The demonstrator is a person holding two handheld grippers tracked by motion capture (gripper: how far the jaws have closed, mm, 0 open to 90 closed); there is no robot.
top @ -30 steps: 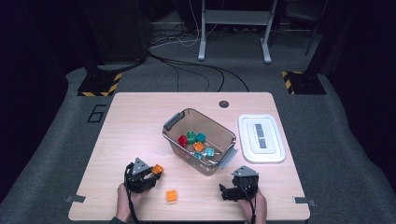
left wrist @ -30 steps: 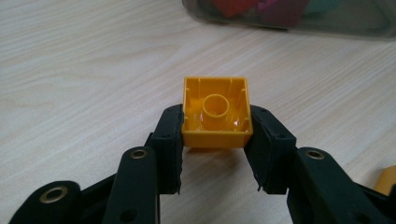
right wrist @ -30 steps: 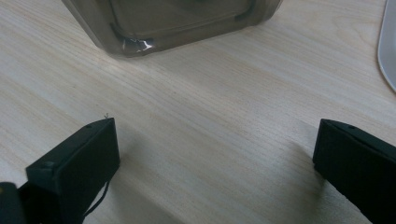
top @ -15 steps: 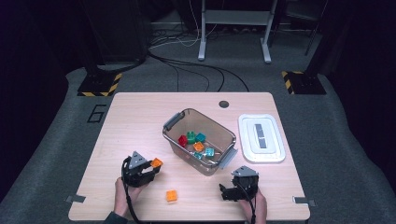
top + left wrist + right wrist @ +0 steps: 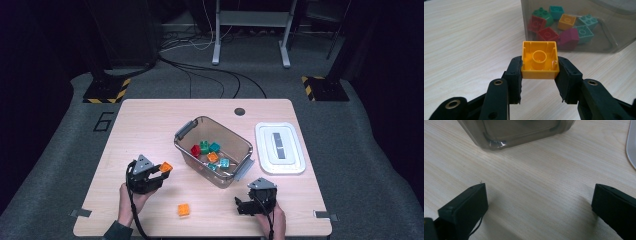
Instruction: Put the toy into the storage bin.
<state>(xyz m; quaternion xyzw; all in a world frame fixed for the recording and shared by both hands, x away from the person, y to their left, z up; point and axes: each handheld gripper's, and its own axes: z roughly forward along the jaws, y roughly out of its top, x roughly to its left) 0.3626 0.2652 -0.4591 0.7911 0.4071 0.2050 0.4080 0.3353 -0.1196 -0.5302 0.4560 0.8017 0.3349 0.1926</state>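
Left tongs [image 5: 539, 68] are pinching a square orange plastic building brick [image 5: 540, 60] by two opposite sides, hollow underside facing the camera, clear of the pale wooden table [image 5: 150, 120] near its front left corner. Right tongs [image 5: 245, 205] are resting spread and empty near the front edge, toward the right. Just ahead of the held brick, at the middle of the table, a clear smoky plastic bin [image 5: 214, 151] is holding red, green, teal, orange and magenta bricks [image 5: 564, 26]. A second orange brick [image 5: 183, 210] is lying near the front edge between the two hands, and a white rectangular lid [image 5: 279, 148] is sitting by the right edge. Judging by this, the carry to the bin is in hand; next the brick needs lifting over the near wall before release.
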